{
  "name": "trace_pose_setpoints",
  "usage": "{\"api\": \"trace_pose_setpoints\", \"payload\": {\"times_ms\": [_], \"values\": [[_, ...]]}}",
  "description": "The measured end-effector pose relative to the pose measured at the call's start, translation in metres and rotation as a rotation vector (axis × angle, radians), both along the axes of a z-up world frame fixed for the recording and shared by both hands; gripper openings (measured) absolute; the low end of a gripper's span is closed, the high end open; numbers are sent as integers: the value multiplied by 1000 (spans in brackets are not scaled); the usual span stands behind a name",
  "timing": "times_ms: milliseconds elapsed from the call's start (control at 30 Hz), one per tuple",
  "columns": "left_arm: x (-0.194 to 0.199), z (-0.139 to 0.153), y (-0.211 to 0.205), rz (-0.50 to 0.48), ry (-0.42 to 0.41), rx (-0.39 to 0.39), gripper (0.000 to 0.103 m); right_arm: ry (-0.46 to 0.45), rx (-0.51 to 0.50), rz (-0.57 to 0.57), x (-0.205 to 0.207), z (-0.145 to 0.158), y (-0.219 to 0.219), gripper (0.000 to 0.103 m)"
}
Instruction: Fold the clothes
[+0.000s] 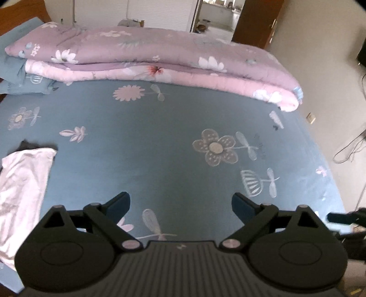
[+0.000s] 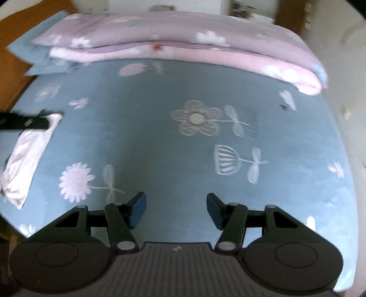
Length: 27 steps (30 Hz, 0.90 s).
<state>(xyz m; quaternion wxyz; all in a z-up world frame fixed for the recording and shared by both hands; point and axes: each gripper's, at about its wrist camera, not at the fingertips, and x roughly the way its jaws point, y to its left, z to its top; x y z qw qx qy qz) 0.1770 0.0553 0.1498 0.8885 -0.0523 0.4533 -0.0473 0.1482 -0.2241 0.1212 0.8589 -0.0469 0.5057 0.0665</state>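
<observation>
1. Left wrist view: a bed (image 1: 160,141) under a blue-grey sheet printed with pale flowers fills most of the picture, and the right wrist view shows the same sheet from further right.
2. A folded pink and lilac floral quilt (image 1: 160,57) lies across the far end of the bed, its right end reaching the bed's right edge.
3. A blue pillow (image 1: 13,75) sticks out beneath the quilt's left end, by a brown headboard (image 1: 20,13).
4. A white garment (image 1: 20,189) lies folded on the sheet at the left edge of the bed, well apart from the quilt; a dark piece of cloth (image 1: 25,145) peeks out at its far end.
5. The left gripper (image 1: 180,205) hovers over the bare sheet, jaws spread wide, nothing between them; the garment lies to its left, not touching it.
6. The right gripper (image 2: 176,205) also hangs over bare sheet with its jaws apart and empty.
7. In the right wrist view a blurred dark shape crosses the garment's far end at the left edge; I cannot tell what it is.
</observation>
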Motion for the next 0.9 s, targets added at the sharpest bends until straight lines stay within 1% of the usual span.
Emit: {"api": "trace_pose_setpoints", "payload": {"times_ms": [100,200,367,600,633,700,767,800,900], "values": [[-9,0,5,21,14,10,95,-9,-2,-51,-3,1,-5,63],[-19,0,11,39,20,14,96,-17,-7,-61,-3,2,-5,64],[-33,-2,18,64,40,18,96,-29,-20,-37,0,5,6,64],[-44,-4,17,70,54,15,97,-24,-22,0,-3,7,16,64],[-45,-4,16,71,55,13,97,-22,-23,0,-4,6,16,64],[-46,-5,15,73,64,7,102,-19,-24,-4,-6,6,16,64],[-48,-4,15,77,60,2,102,-18,-28,-10,-7,6,15,64],[-49,-4,15,77,58,1,102,-19,-32,-12,-8,7,14,66],[-51,-4,15,76,56,-1,102,-20,-34,-18,-11,6,13,67]]}}
